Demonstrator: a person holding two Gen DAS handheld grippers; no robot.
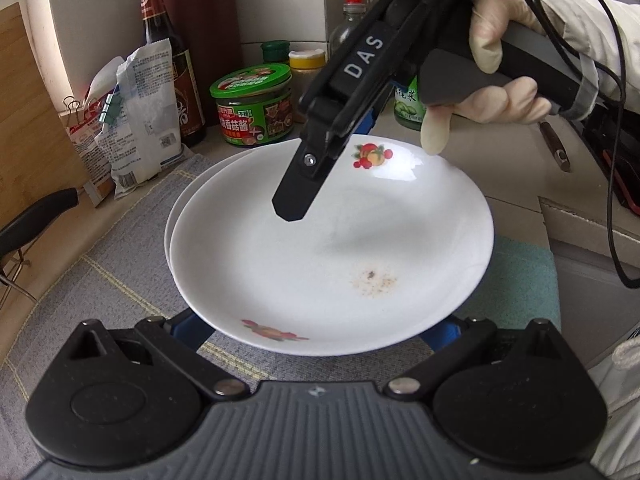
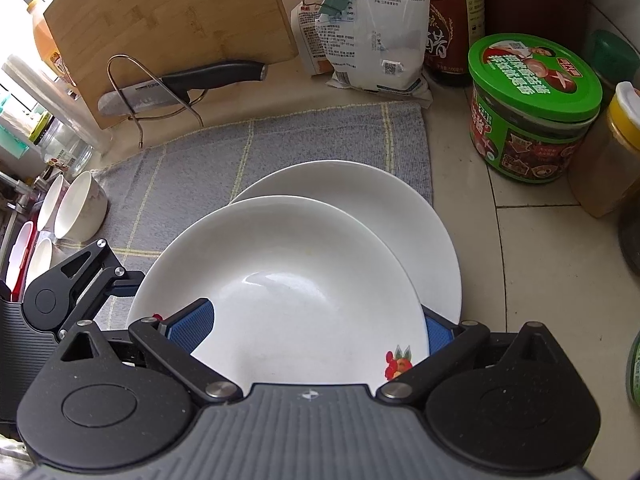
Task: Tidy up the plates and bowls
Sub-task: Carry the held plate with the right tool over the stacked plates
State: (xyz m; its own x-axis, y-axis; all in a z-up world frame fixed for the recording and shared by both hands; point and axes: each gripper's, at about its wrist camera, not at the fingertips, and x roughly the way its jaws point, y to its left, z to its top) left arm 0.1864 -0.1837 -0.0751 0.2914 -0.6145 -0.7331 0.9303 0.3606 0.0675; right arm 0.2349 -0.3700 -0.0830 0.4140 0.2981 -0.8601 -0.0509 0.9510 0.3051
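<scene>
A: Stacking, item one: upper plate, glazed white ceramic, shallow and round, fruit decals at the rim, a patch of brown specks in the well. It sits off-centre on the lower plate, which shows as a crescent past its edge. Both rest on the grey woven cloth on the worktop.

B: And your grippers?

A: Right gripper: fingers spread wide, blue pads either side of the near rim. One pad lies over the rim. Whether it touches I cannot tell, and it does not look clamped. Left gripper: also spread wide at the opposite rim, blue pads just showing beside the plate, nothing pinched as far as I can see. Your gloved hand holds the right tool's handle.

B: How should you finish the step?

A: My judgement: slide the upper plate until the rims line up, pushing low at the edge. Glaze on glaze is slick, so move slowly and keep it flat, not tipped.

B: Other stock?

A: White bowls at the cloth's far corner, lying on their sides, unstacked. Green-lidded sauce jar, bamboo cutting board and knife stand near. Keep elbows clear.
</scene>
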